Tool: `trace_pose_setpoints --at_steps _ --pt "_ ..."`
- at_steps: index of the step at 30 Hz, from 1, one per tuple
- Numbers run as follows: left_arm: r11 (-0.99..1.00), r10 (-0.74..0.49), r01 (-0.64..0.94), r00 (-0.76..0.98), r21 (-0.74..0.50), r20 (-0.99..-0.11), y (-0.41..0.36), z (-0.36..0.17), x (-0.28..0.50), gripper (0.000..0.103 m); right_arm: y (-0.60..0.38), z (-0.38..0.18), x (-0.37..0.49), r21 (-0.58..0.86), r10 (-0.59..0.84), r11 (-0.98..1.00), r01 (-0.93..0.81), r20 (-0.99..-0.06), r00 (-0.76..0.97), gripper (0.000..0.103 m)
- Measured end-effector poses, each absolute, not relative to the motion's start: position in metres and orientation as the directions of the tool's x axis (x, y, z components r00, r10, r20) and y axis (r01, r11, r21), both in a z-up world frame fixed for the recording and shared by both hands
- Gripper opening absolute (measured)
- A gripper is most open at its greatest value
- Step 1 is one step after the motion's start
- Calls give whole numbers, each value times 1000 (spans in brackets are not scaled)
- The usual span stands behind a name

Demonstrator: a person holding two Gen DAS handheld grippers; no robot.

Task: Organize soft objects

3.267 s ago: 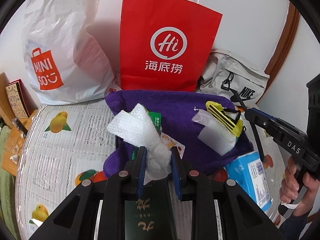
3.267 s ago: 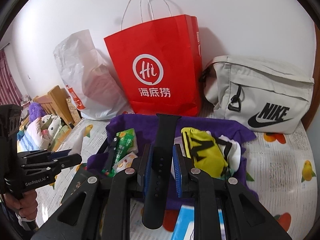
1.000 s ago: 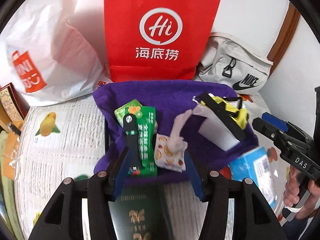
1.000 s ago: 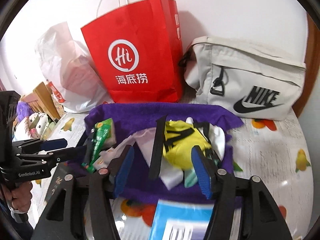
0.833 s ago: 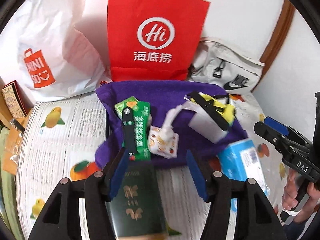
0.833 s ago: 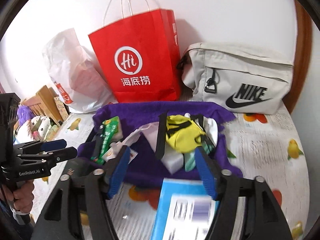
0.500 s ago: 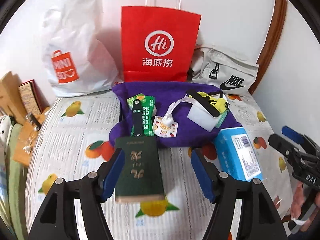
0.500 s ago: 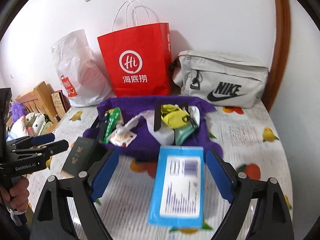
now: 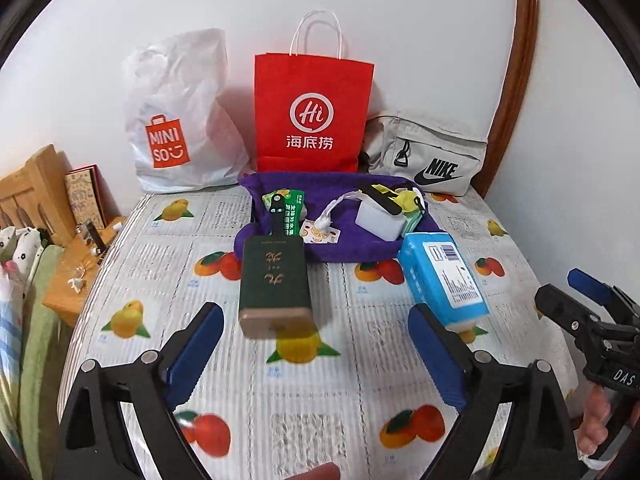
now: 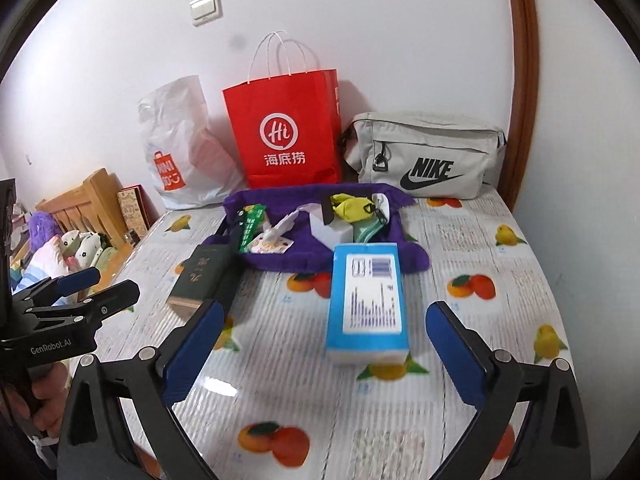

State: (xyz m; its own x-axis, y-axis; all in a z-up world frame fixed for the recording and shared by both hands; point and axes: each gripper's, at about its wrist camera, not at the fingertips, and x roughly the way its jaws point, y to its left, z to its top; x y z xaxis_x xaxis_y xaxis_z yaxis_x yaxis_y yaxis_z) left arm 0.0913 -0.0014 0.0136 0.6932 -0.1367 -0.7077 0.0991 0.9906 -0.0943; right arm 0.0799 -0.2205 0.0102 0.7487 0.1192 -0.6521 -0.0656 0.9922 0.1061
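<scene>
A purple cloth [image 9: 352, 240] [image 10: 352, 258] lies at the back of the table. On it lie a green packet [image 9: 294, 208], a black strap [image 9: 276, 216], a twisted white wrap [image 9: 328, 216] [image 10: 280, 226], a white block [image 9: 378, 220] and a yellow pouch [image 9: 404, 198] [image 10: 352, 204]. My left gripper [image 9: 314, 338] is open and empty, well in front of the cloth. My right gripper [image 10: 320, 340] is open and empty, just behind a blue tissue pack [image 10: 366, 300] [image 9: 442, 276].
A dark green box [image 9: 276, 284] [image 10: 200, 276] lies in front of the cloth. A red paper bag [image 9: 314, 116], a white Miniso bag [image 9: 176, 120] and a grey Nike bag [image 9: 424, 158] stand against the wall. A wooden bed frame [image 9: 28, 196] is at the left.
Both grippers let go of the white wrap and black strap, which now lie on the cloth. Both then opened wide and pulled back toward the table's near edge.
</scene>
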Motion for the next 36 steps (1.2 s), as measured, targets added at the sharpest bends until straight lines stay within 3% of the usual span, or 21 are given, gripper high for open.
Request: trace_pose_setpoints --at_steps 10,36 --pt "993 -115 96 723 -66 -681 -10 18 53 97 -221 10 29 108 105 993 -47 -632 768 100" --pt "994 -112 85 735 -74 -669 -11 22 31 97 -215 15 3 67 81 996 -50 -614 785 100"
